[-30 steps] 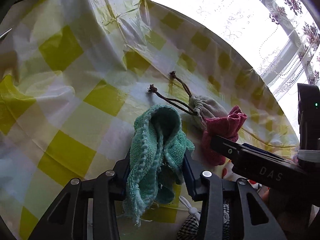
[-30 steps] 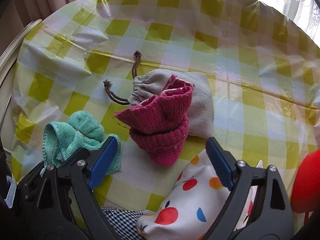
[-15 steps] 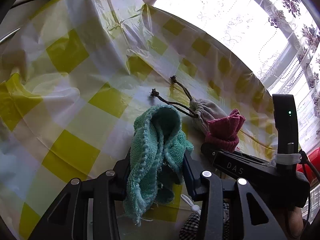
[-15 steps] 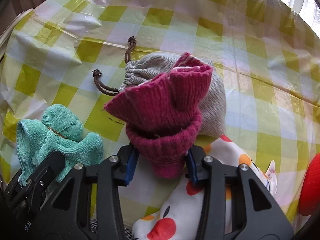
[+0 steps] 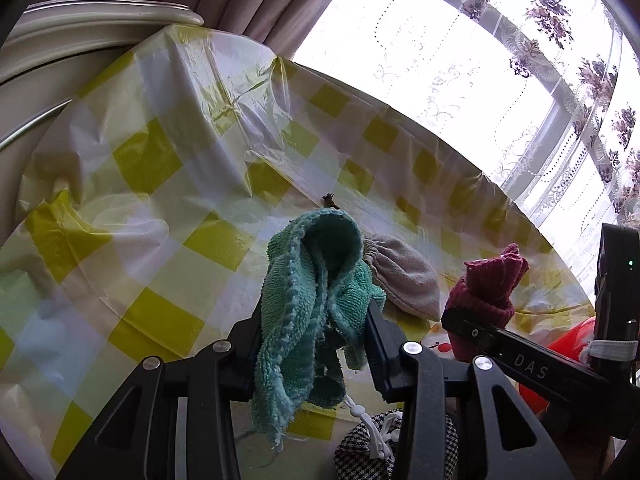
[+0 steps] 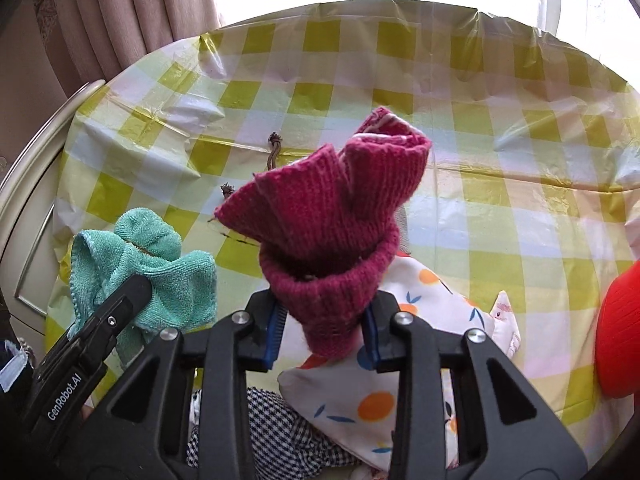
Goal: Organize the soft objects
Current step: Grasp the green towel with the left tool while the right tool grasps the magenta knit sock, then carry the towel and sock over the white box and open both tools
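Nearest, the left gripper (image 5: 316, 336) pinches a bunched teal terry cloth (image 5: 308, 292), loopy and frayed at the hem, lifted off the table. Beside it the right gripper (image 6: 324, 326), jaws closing, squeezes a ribbed magenta knit piece (image 6: 328, 216) that flares above the blue pads. Beneath lie a fruit-print pouch (image 6: 404, 364) and a houndstooth fabric (image 6: 288, 424). Farther on, a grey drawstring bag (image 5: 404, 280) rests on the crinkled yellow-checked plastic tablecloth (image 6: 500, 128). Behind hang a pleated curtain (image 6: 156, 12) and flowered lace (image 5: 560, 52).
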Available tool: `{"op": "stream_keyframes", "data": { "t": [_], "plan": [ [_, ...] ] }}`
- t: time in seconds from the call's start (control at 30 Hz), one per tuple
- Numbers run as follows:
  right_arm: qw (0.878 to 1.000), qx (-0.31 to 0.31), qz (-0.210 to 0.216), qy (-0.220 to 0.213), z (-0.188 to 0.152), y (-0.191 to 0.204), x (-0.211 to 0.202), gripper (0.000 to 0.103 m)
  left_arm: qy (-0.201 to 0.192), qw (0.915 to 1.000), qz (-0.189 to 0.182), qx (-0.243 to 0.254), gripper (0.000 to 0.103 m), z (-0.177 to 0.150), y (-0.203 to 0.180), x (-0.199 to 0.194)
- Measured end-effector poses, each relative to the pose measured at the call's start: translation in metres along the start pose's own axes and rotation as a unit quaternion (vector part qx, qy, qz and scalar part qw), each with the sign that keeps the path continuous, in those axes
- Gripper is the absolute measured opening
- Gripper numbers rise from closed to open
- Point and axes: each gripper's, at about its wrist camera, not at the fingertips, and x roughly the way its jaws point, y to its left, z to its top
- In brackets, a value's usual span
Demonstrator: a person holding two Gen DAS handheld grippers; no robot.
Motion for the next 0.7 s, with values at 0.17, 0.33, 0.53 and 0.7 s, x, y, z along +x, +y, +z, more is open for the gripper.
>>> {"op": "stream_keyframes", "data": {
  "t": [0.17, 0.33, 0.53, 0.7],
  "plan": [
    [1.000, 0.009, -0.005, -0.021, -0.007, -0.004, -0.031, 0.036, -0.011, 0.9999, -0.009, 0.010, 0.043, -0.006, -0.010, -0.015],
    [0.999, 0.013, -0.010, -0.034, -0.018, -0.011, -0.058, 0.036, -0.021, 0.9994, -0.020, 0.020, 0.043, -0.010, -0.022, -0.030],
    [0.999, 0.021, -0.017, -0.040, -0.037, -0.018, -0.084, 0.036, -0.024, 0.9981, -0.040, 0.039, 0.043, -0.020, -0.045, -0.048],
    [0.998, 0.033, -0.024, -0.043, -0.058, -0.031, -0.106, 0.036, -0.015, 0.9964, -0.061, 0.057, 0.043, -0.036, -0.068, -0.059]
  ]
}}
